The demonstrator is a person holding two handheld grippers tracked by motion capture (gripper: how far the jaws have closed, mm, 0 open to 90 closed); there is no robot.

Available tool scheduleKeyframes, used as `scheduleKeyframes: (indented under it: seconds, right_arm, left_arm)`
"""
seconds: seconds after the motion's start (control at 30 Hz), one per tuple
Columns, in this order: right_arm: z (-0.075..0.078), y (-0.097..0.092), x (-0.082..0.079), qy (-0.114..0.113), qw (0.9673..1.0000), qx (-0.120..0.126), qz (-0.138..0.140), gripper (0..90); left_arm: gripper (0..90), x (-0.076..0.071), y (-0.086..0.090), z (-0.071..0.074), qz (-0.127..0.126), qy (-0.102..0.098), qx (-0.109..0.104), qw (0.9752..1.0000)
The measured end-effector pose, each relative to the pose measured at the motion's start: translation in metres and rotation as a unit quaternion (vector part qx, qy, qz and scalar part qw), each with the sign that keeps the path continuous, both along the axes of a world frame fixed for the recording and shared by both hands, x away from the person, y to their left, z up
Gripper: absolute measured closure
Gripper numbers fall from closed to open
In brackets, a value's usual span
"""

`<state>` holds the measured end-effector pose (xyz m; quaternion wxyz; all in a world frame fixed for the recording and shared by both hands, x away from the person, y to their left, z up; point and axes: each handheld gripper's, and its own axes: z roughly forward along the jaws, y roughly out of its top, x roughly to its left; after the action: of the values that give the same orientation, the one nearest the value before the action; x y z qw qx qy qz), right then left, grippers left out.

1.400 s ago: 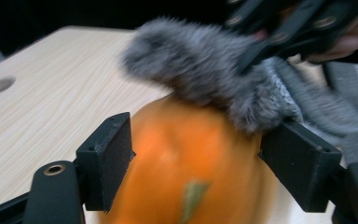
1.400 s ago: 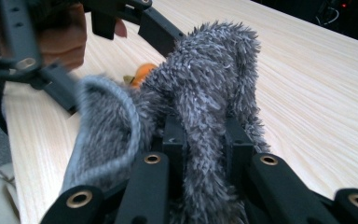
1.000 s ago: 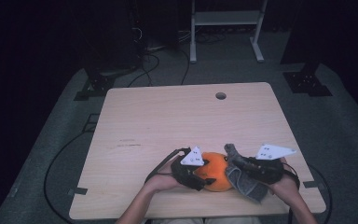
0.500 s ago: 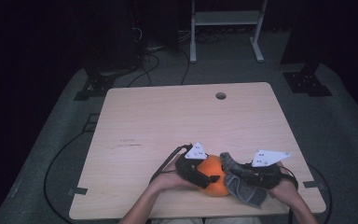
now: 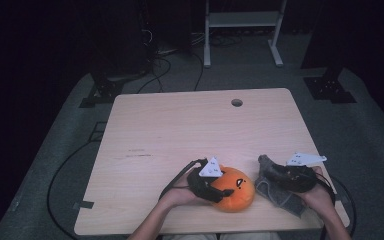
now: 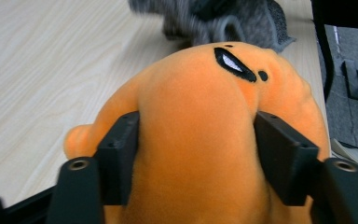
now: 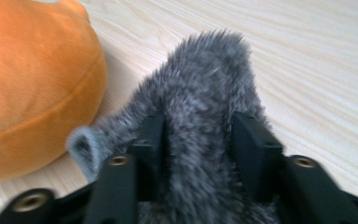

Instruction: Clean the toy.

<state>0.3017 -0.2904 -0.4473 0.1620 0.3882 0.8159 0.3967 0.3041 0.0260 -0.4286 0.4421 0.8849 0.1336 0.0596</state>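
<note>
A round orange plush toy (image 5: 236,191) with a black stitched eye lies near the table's front edge. My left gripper (image 5: 219,194) has just been closing and is shut on it; in the left gripper view both jaws dent the orange plush (image 6: 191,93) around my left gripper (image 6: 198,126). To its right lies a grey furry toy (image 5: 280,197). My right gripper (image 5: 271,174) lies over it, and its jaws have just been opening. In the right gripper view the grey fur (image 7: 205,70) stands loosely inside my right gripper (image 7: 198,126), with the orange plush (image 7: 32,84) at the left.
The light wooden table (image 5: 180,130) has a round cable hole (image 5: 237,102) near its far edge. Black tape (image 5: 84,205) marks the front left corner. Cables trail over the dark carpet (image 5: 55,170), and a white stand (image 5: 240,30) rises behind the table.
My right gripper has slid right with the grey toy, opening a gap between it and the orange plush. Its jaws stand wider. My left hand stays by the orange plush.
</note>
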Motion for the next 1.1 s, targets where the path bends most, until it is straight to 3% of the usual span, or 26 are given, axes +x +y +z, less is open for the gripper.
scheduleKeyframes:
  seconds: [0.27,0.57,0.7,0.8,0.9,1.1]
  right_arm:
    - [0.002,-0.01,0.0,-0.014,0.999,0.038,-0.019,41.7]
    - [0.003,-0.009,-0.003,-0.021,0.9986,0.046,-0.012,41.3]
    - [0.002,-0.008,-0.001,-0.014,0.9988,0.045,-0.009,41.3]
    - [0.002,-0.006,-0.001,-0.016,0.9988,0.047,-0.006,41.3]
    - [0.003,-0.006,-0.001,-0.015,0.9987,0.049,-0.005,41.3]
    - [0.004,-0.005,0.0,-0.016,0.9982,0.057,-0.004,41.2]
  left_arm:
    - [43.8,0.002,0.005,0.008,0.005,0.008,-0.025,0.9996]
    - [46.6,0.003,0.008,0.014,0.008,0.0,-0.034,0.9994]
    - [46.8,0.01,0.015,0.015,0.031,0.0,-0.044,0.9986]
    - [46.7,0.013,0.018,0.018,0.047,-0.015,-0.033,0.9983]
    - [46.6,0.017,0.021,0.022,0.063,-0.034,-0.03,0.997]
    - [46.7,0.03,0.032,0.029,0.098,-0.047,-0.042,0.9932]
